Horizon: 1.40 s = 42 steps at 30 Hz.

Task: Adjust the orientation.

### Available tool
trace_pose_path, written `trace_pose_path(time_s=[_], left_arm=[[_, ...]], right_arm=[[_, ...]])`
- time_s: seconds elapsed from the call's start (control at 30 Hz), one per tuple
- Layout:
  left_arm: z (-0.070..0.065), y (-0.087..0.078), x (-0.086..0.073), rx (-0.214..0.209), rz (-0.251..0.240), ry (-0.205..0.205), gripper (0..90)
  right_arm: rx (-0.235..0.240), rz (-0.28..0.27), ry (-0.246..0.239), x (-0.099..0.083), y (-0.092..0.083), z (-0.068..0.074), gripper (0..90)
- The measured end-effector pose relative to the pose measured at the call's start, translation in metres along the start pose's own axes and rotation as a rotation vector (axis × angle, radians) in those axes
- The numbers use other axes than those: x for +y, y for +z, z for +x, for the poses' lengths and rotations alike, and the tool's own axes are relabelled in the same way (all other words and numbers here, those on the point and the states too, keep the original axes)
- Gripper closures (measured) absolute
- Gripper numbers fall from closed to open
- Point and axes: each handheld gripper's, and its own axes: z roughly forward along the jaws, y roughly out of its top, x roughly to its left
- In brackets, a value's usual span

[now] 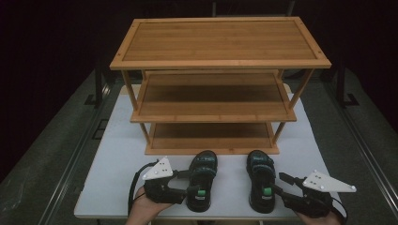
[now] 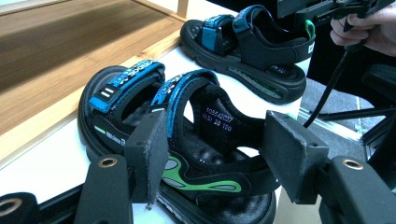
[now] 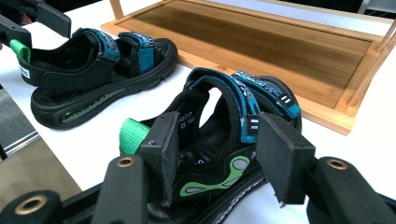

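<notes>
The left gripper (image 1: 187,183) and the right gripper (image 1: 277,185) are both black, with a boxy body. On top of each one sits a grey three-cornered plate with small dark screw holes. A black cable makes a loop from the body of each. Each has two flat, square jaws with matte black pads, on arms with a brass-coloured ring at the pivot.

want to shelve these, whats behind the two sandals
Behind the two sandals stands a three-shelf wooden rack, its bottom shelf bare and nearest their toes. Its rear edge is hidden under the middle shelf.
</notes>
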Motion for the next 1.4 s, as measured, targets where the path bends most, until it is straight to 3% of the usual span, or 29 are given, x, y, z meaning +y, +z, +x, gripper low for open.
trace_pose_path(time_s=[0.33, 0.7, 0.97, 1.27, 1.4], left_arm=[[0.007, 0.008, 0.003, 0.064, 0.038, -0.002, 41.2], [0.01, 0.019, 0.002, 0.138, 0.097, -0.014, 50.1], [0.01, 0.021, 0.001, 0.154, 0.089, -0.031, 58.0], [0.008, 0.022, 0.002, 0.218, 0.08, 0.003, 74.1], [0.008, 0.02, 0.0, 0.236, 0.066, 0.01, 76.5]], right_arm=[[-0.039, 0.038, 0.016, 0.001, 0.009, -0.004, 50.4], [-0.072, 0.09, 0.029, 0.002, 0.025, -0.004, 55.4], [-0.099, 0.091, 0.032, 0.001, 0.03, -0.002, 60.5], [-0.13, 0.09, 0.027, 0.002, 0.033, -0.002, 72.5], [-0.147, 0.085, 0.016, 0.001, 0.032, -0.003, 75.5]])
